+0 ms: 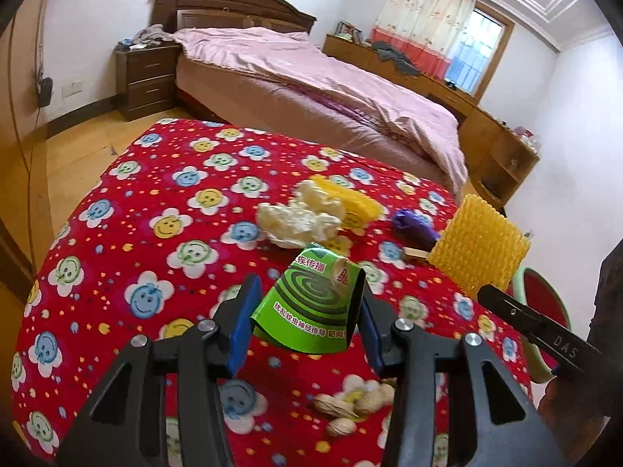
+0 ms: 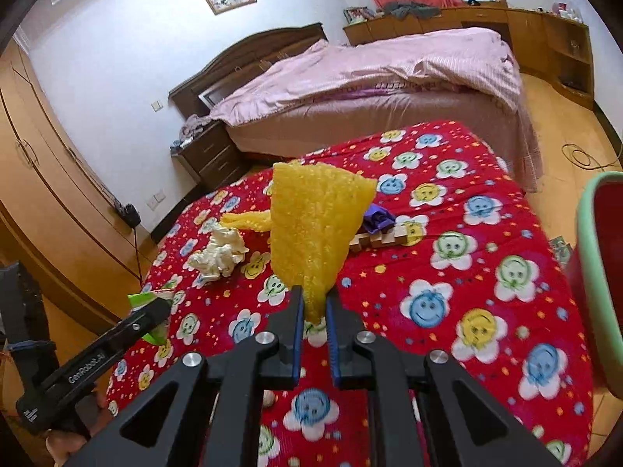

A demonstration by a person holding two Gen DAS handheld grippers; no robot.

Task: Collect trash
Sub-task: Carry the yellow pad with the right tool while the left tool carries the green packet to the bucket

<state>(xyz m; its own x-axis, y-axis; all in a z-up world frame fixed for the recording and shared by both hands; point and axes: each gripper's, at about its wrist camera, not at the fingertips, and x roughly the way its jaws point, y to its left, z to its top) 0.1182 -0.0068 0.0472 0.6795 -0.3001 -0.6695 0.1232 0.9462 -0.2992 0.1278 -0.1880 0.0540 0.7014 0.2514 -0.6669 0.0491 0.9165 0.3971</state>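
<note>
Left hand-held gripper (image 1: pixel 307 311) pinches a green mosquito-coil box (image 1: pixel 311 303) above the red flowered desk (image 1: pixel 136 233), crumpled white paper (image 1: pixel 300 222) at its twelve o'clock, while the right hand-held gripper (image 2: pixel 313 307) clamps yellow foam netting (image 2: pixel 315 229), the bin (image 2: pixel 599 272) at three o'clock.

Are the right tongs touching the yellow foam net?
Touching. The right wrist view shows the right tongs shut on the yellow foam net's lower end.

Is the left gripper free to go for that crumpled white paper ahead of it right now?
Probably not yet. The left gripper is shut on the green box, so its jaws are occupied. The path to the crumpled white paper itself looks clear across the red cloth.
</note>
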